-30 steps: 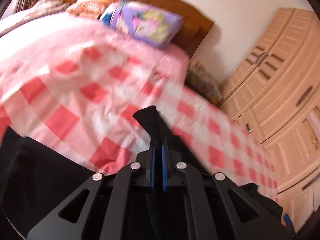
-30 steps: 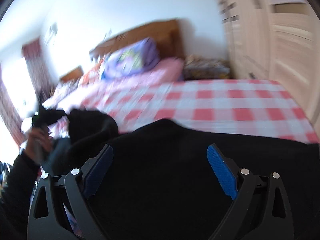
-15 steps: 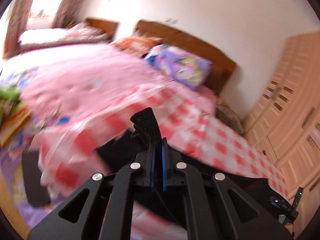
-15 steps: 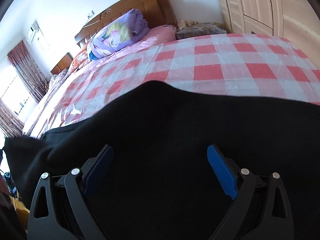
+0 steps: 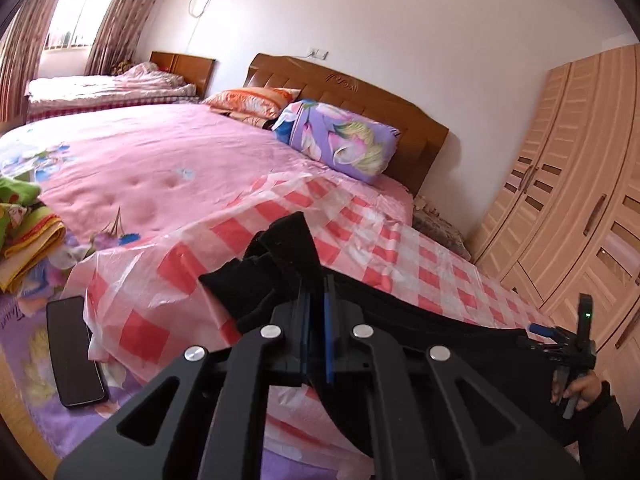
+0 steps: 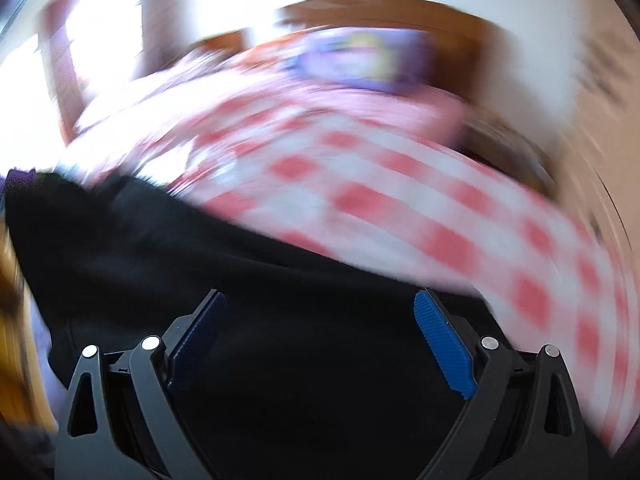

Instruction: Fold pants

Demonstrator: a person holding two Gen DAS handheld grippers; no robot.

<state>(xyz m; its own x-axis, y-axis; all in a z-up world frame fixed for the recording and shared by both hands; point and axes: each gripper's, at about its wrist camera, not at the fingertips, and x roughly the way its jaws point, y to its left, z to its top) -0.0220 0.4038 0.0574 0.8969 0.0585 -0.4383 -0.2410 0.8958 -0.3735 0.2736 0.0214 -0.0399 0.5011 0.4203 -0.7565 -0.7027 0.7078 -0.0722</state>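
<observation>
The black pants (image 5: 420,332) lie stretched along the near edge of a bed covered by a red-and-white checked plastic sheet (image 5: 360,236). My left gripper (image 5: 316,292) is shut on one end of the pants, and a bunch of black cloth sticks up above its fingers. My right gripper (image 6: 320,336) is open, its blue pads wide apart over the black pants (image 6: 280,320); that view is blurred by motion. The right gripper also shows in the left wrist view (image 5: 568,340), held by a hand at the far end of the pants.
A black phone (image 5: 74,350) lies on the purple bedding at the lower left. Folded colourful cloths (image 5: 24,236) sit at the left edge. A purple floral pillow (image 5: 340,140) and wooden headboard (image 5: 360,92) stand at the back. A wooden wardrobe (image 5: 580,200) fills the right.
My left gripper has pulled its end of the pants back and left, off toward the bed's corner. My right gripper has stayed open and is swinging fast over the pants.
</observation>
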